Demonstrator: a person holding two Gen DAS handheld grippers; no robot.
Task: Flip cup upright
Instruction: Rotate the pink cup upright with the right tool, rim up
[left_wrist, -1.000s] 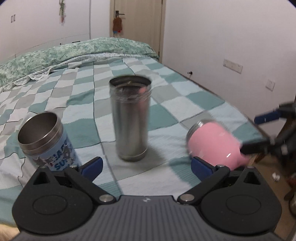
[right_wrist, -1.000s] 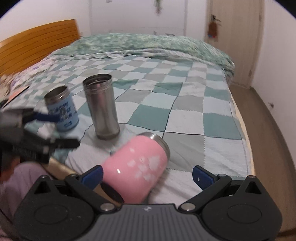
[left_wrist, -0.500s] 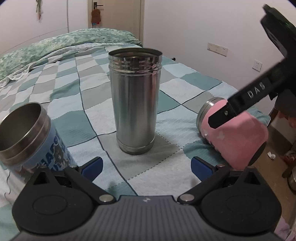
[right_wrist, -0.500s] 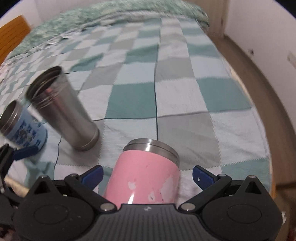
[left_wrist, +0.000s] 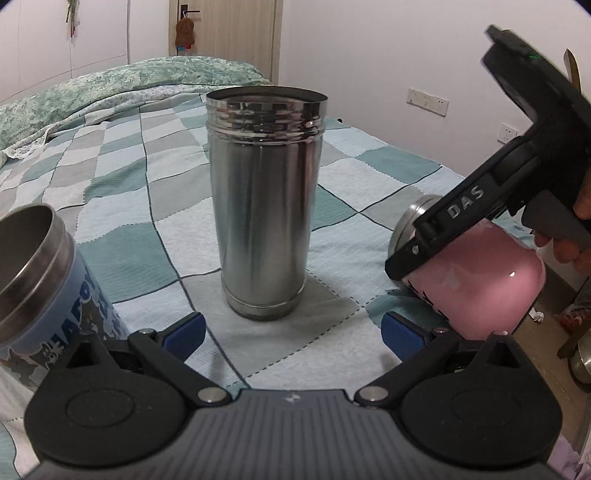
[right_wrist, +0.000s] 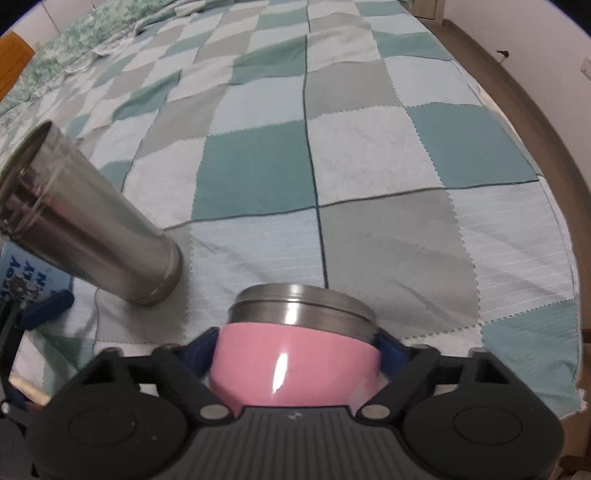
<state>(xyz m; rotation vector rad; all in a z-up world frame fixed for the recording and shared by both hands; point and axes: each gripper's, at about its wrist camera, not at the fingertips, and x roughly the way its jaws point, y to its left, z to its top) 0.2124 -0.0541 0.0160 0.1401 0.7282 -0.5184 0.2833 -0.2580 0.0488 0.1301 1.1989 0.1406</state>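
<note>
Right wrist view: right claw (right_wrist: 295, 350) pinching the pink cup (right_wrist: 291, 369) mid-body, seemingly firm; glossy, rigid, likely slippery, so grip below the steel rim.

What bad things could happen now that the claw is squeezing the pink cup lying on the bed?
1. The right claw pinches the pink cup on its smooth, shiny side, so it might slip out while being tipped up.
2. The tall steel cup stands close by, so a wide swing could knock it over.
3. The pink cup lies near the edge of the blanket, which is soft, so it could wobble or roll off when set down.
</note>
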